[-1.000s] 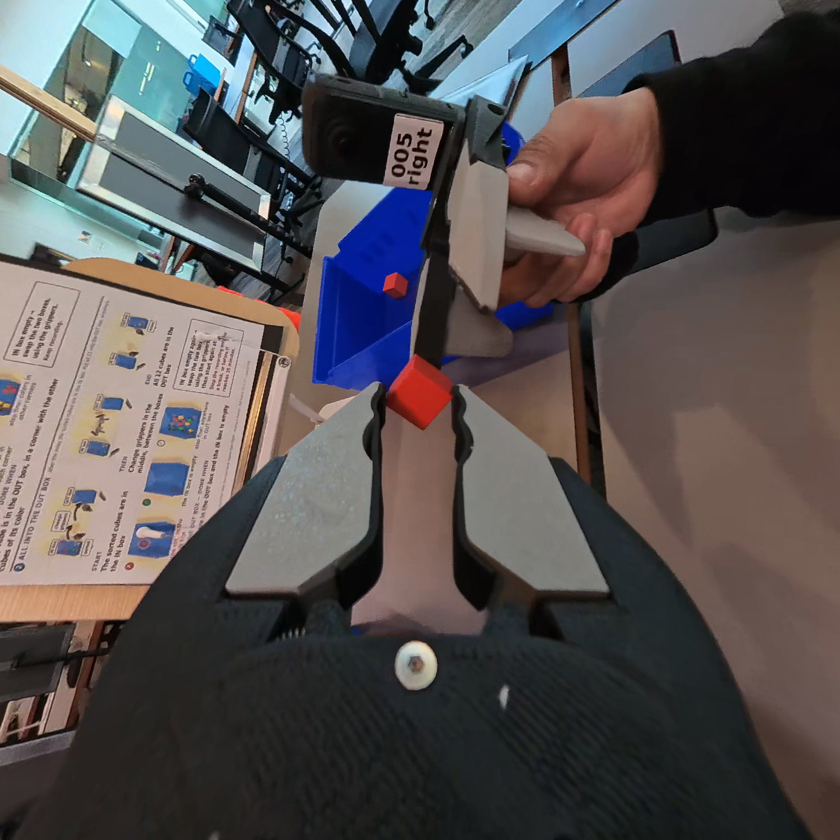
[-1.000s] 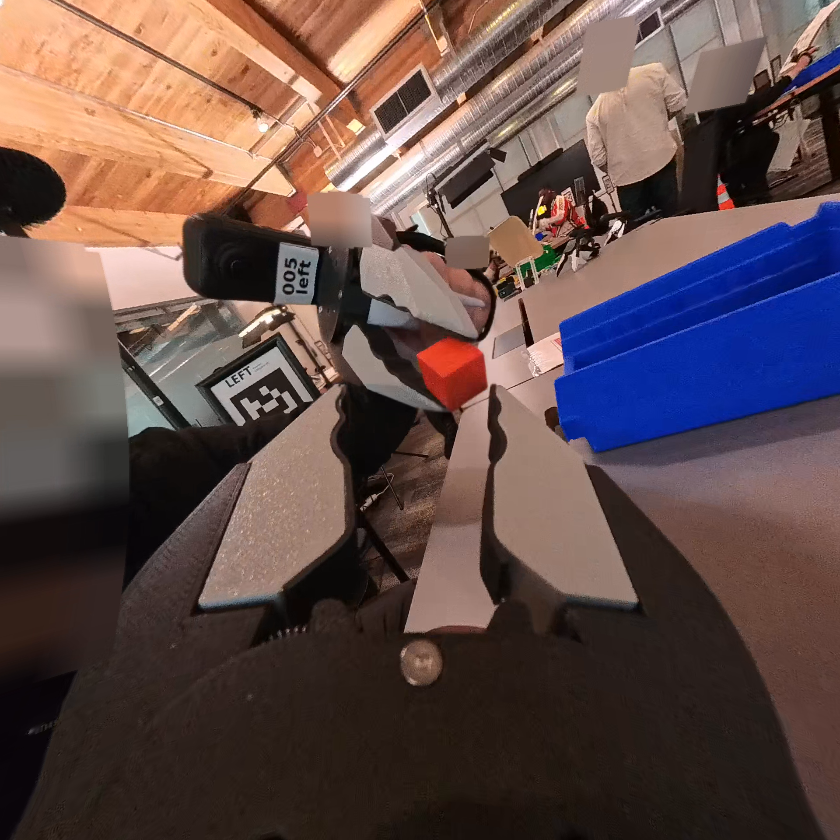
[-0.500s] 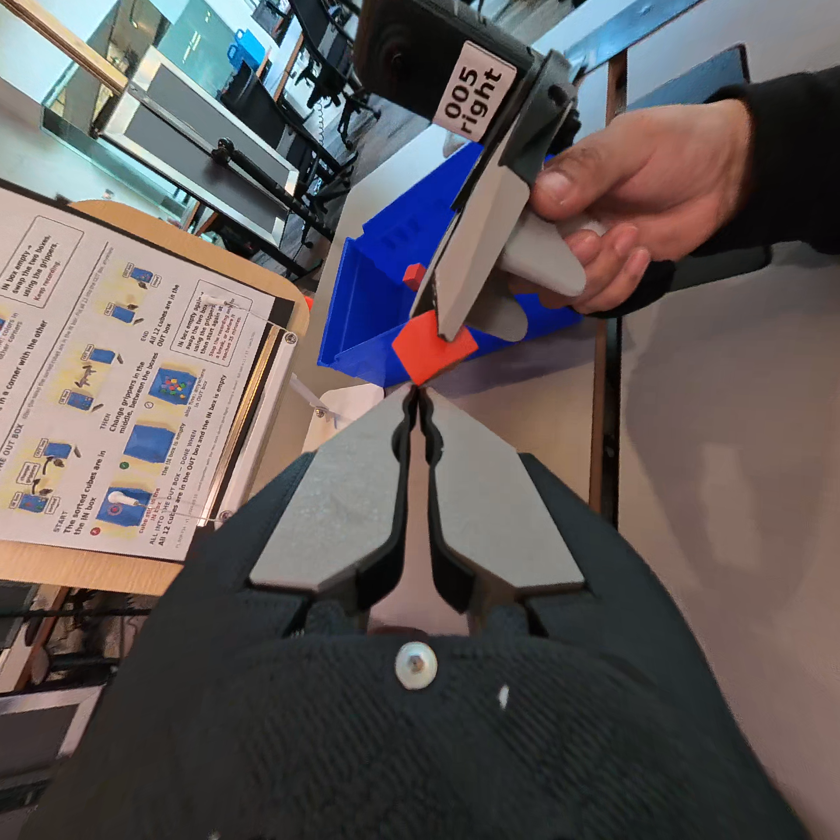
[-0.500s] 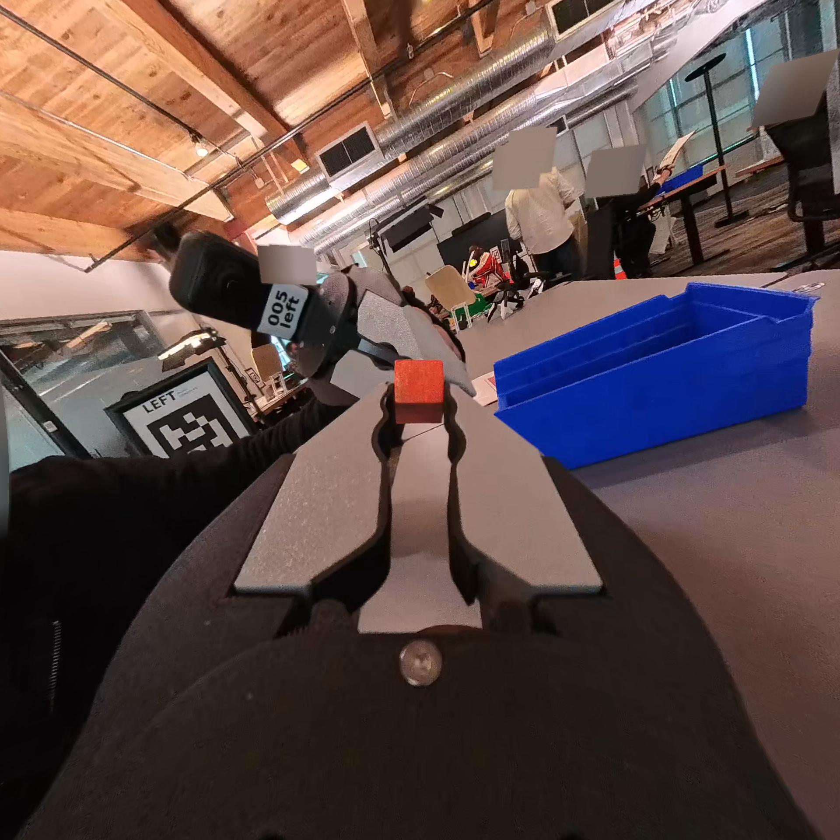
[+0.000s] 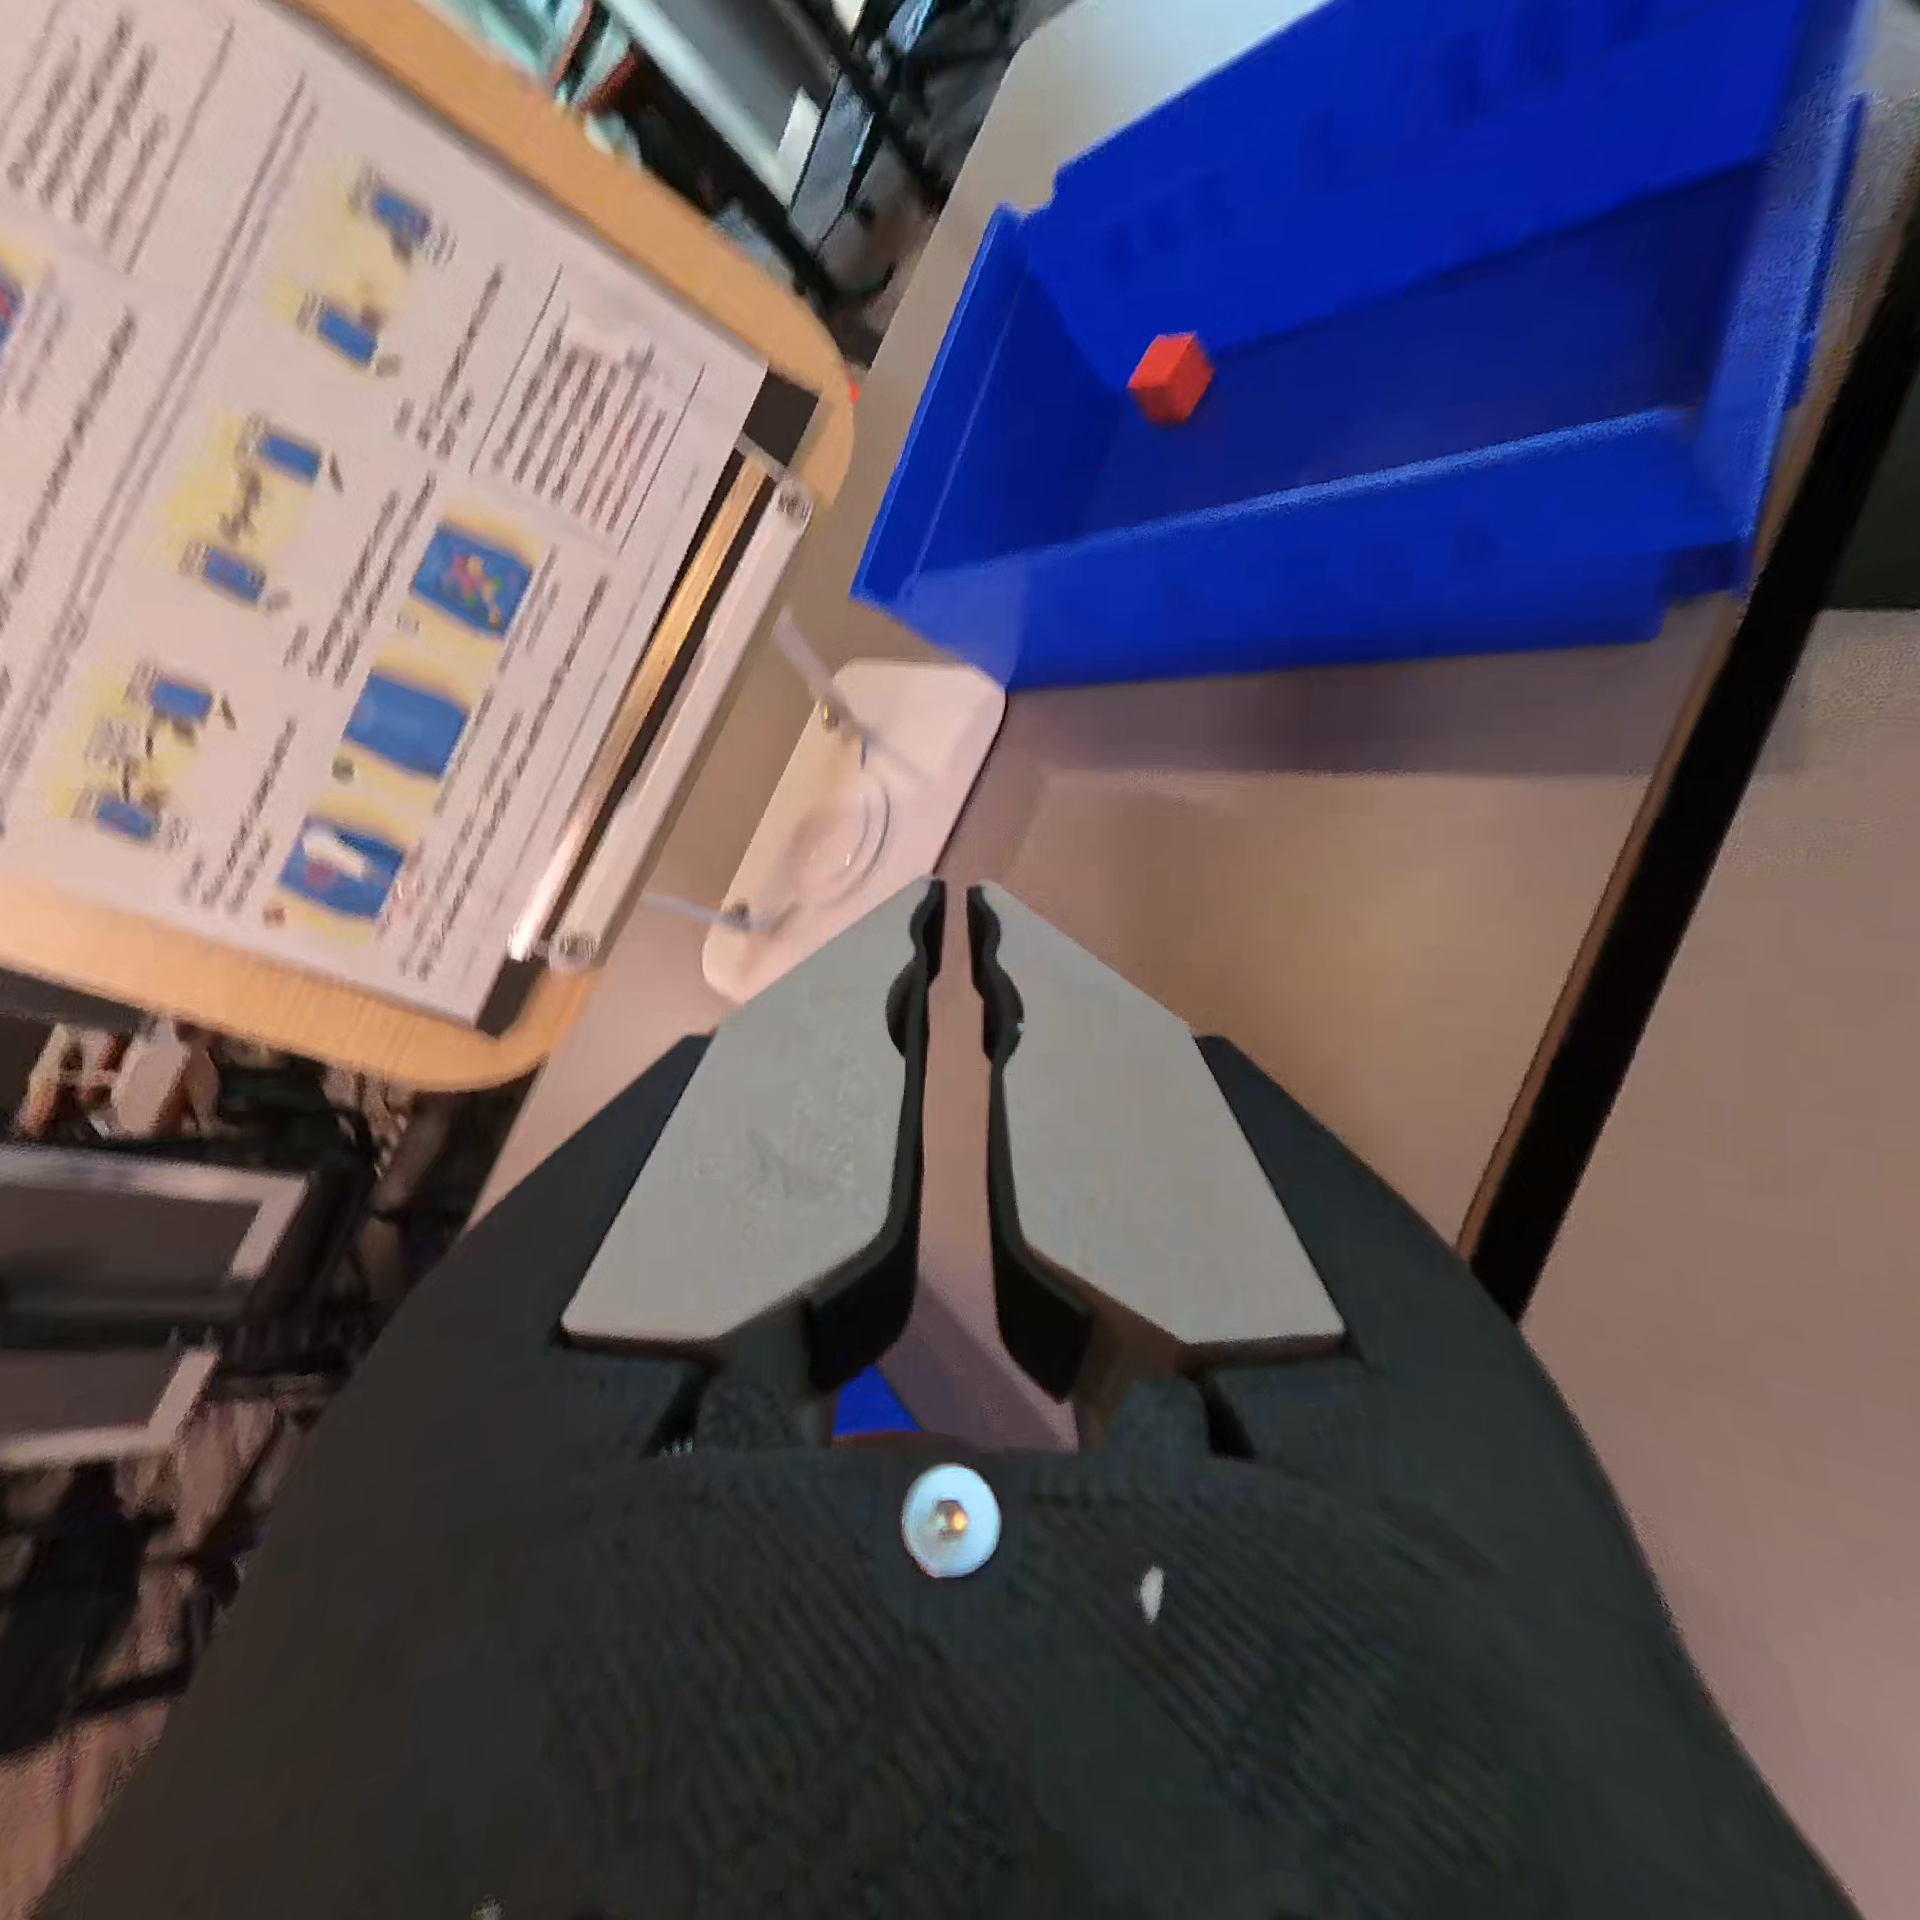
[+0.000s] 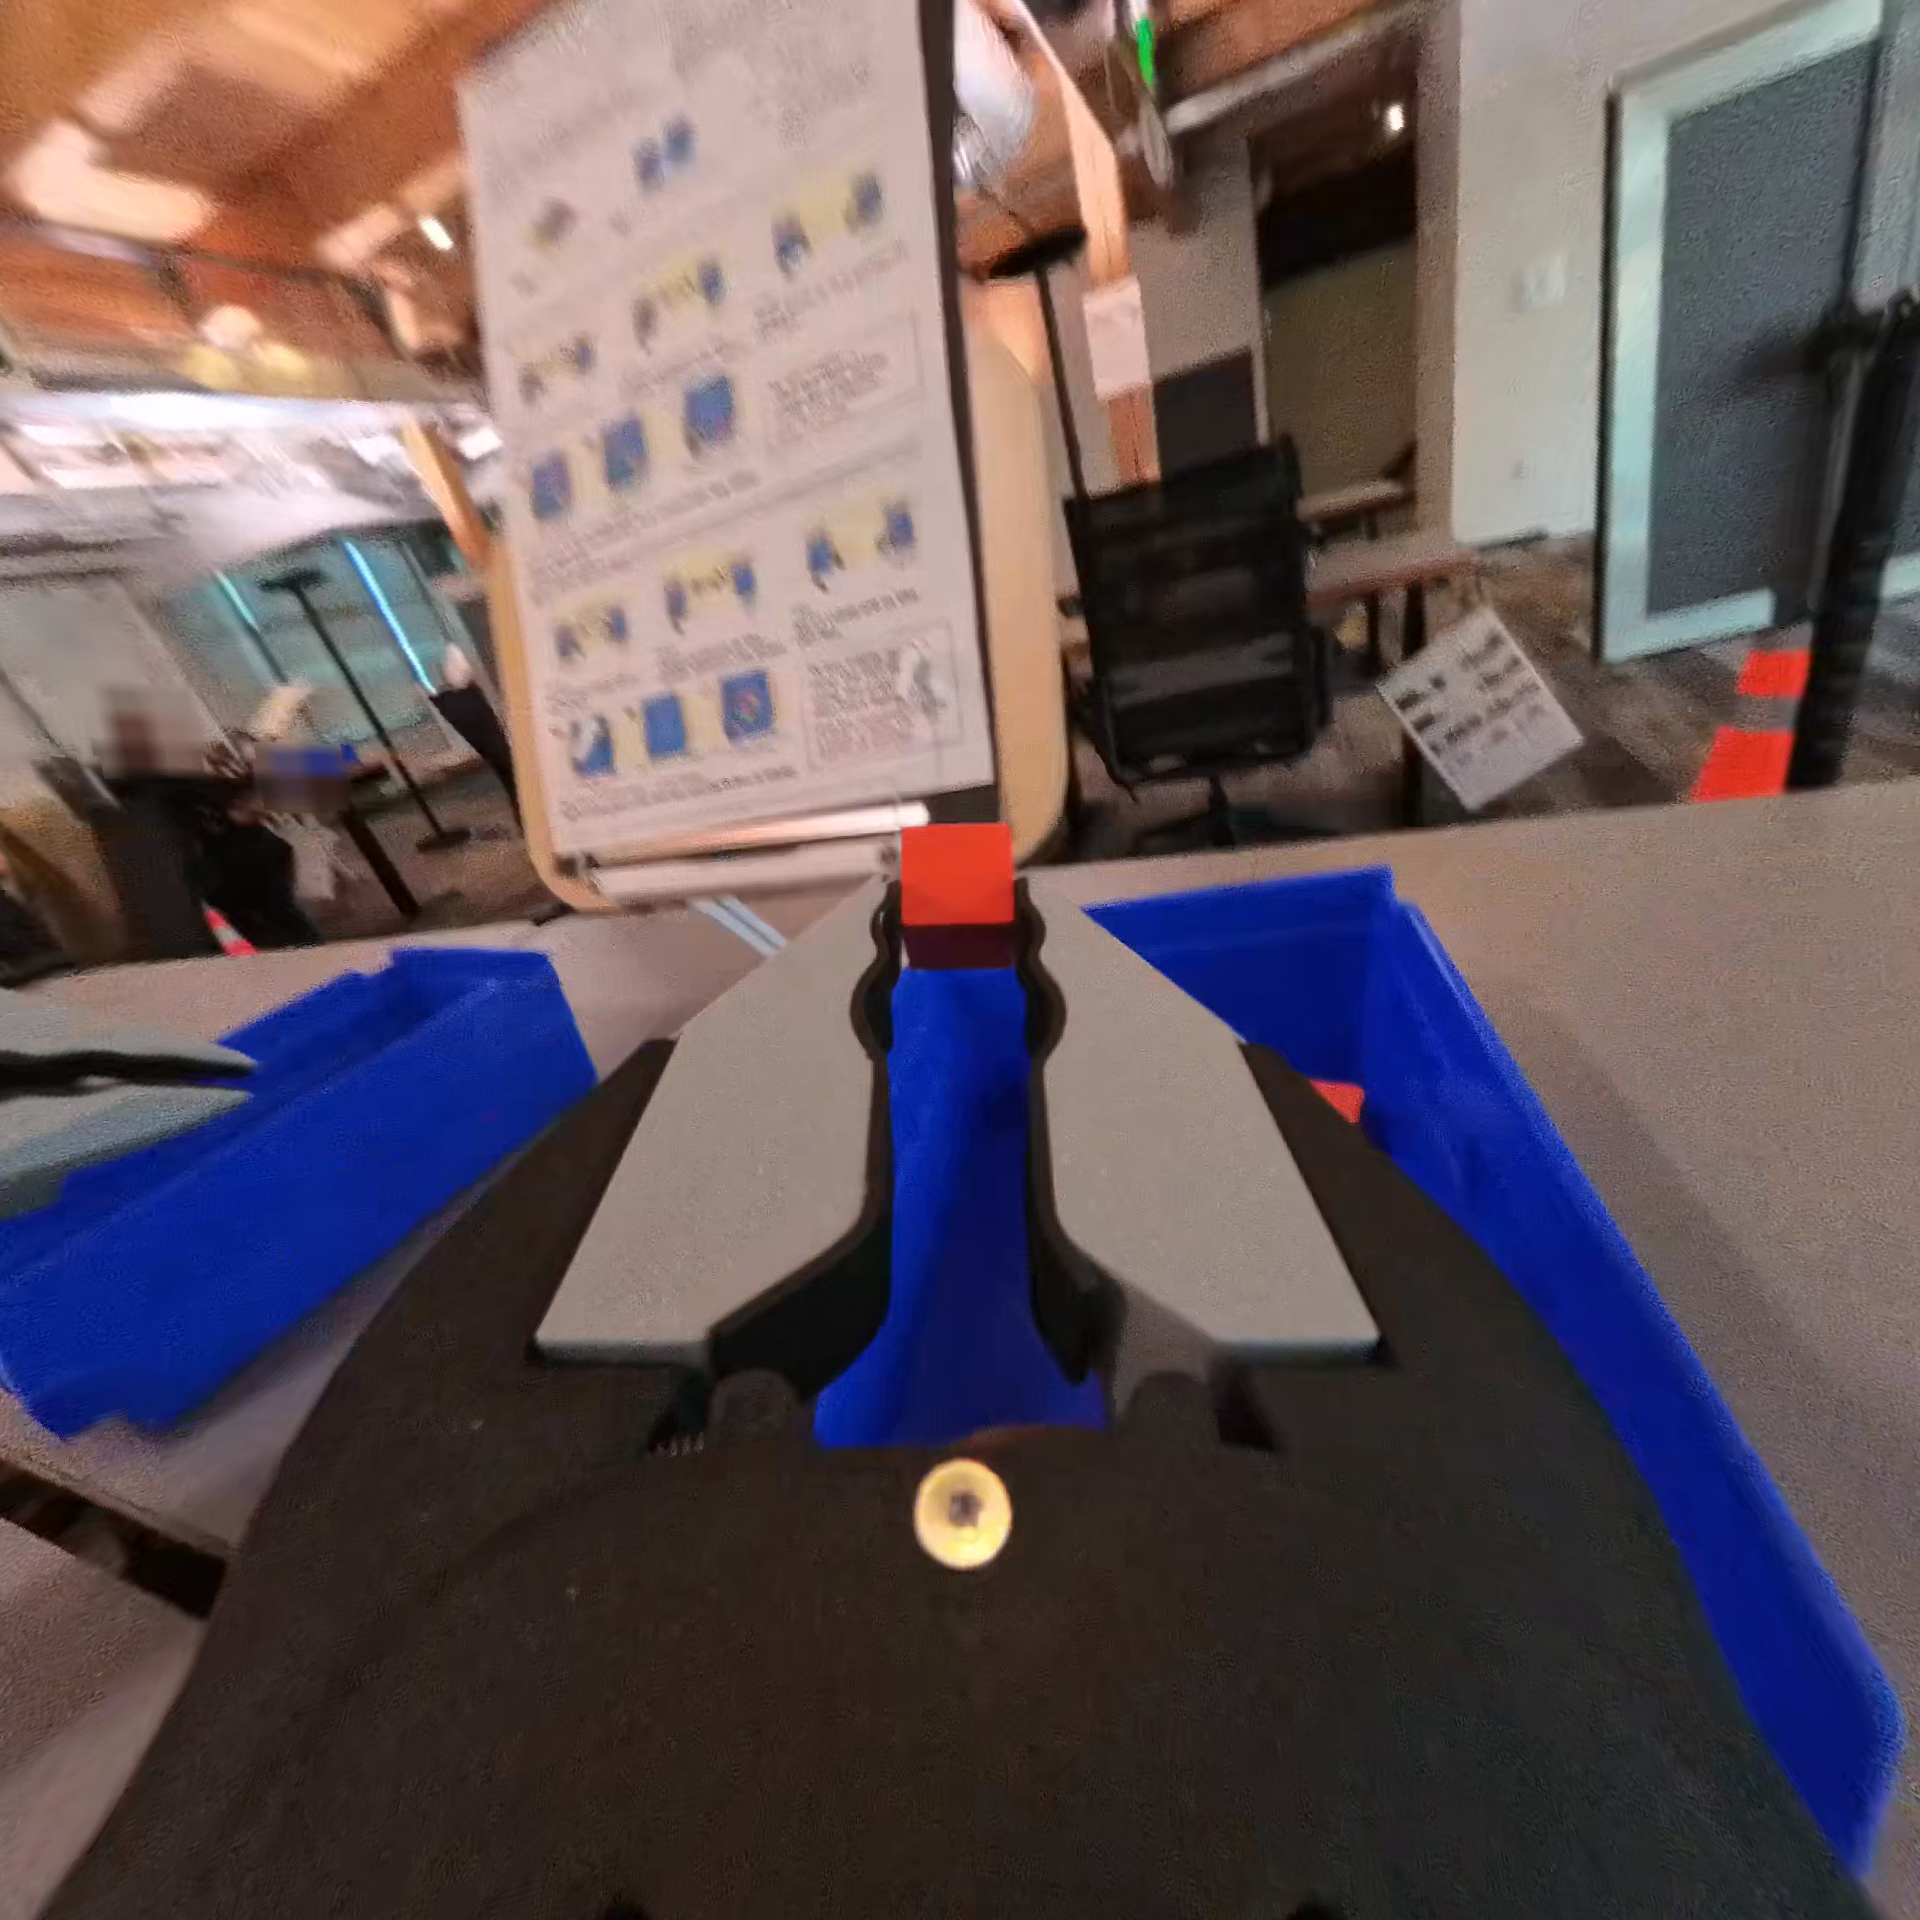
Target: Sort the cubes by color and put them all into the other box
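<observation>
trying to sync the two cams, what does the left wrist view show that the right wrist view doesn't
Only the left wrist view shows the left claw, nearly shut with nothing in it, and a red cube lying in the blue box ahead of it, seen whole.

Only the right wrist view shows the right claw shut on a red cube held above a blue box, a second blue box off to the side, and a black chair behind.

Both show the instruction sheet on its board, the grey table and blue box walls.
</observation>
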Available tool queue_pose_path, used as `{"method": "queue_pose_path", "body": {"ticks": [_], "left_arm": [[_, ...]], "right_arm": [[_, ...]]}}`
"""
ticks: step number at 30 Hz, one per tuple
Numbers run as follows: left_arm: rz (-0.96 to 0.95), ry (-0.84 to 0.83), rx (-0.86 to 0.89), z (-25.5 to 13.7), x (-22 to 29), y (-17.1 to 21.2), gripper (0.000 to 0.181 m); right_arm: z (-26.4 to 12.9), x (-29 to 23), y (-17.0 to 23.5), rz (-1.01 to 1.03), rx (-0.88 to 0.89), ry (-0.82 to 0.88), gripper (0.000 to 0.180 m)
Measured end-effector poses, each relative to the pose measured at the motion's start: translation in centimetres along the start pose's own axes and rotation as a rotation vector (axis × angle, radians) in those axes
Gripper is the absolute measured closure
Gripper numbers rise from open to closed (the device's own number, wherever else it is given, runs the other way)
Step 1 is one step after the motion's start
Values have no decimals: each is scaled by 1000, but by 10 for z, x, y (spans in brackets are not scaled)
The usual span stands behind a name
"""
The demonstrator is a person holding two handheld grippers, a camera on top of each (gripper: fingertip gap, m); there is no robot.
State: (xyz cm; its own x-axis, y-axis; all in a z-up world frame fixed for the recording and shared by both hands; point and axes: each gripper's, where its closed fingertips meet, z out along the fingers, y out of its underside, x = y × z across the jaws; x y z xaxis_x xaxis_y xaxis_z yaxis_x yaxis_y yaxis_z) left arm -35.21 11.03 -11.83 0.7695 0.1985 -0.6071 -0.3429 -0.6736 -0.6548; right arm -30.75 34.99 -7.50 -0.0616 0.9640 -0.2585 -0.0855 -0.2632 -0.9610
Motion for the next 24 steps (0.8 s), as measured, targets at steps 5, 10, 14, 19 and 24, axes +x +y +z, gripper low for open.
{"method": "queue_pose_path", "body": {"ticks": [5,10,14,19,24], "left_arm": [[-269,-88,-177,-28,-42,74,145],[-577,-222,-345,-64,-110,174,131],[-703,-304,-496,-75,-142,258,131],[-740,-229,-761,-74,-124,336,135],[-693,-86,-940,-98,-95,357,140]], "right_arm": [[31,11,81,34,-402,34,98],[29,-7,49,-29,-194,20,118],[30,-32,43,-9,-134,-73,132],[37,-41,51,-79,-162,-62,134],[41,-51,60,-85,-201,-99,133]]}}
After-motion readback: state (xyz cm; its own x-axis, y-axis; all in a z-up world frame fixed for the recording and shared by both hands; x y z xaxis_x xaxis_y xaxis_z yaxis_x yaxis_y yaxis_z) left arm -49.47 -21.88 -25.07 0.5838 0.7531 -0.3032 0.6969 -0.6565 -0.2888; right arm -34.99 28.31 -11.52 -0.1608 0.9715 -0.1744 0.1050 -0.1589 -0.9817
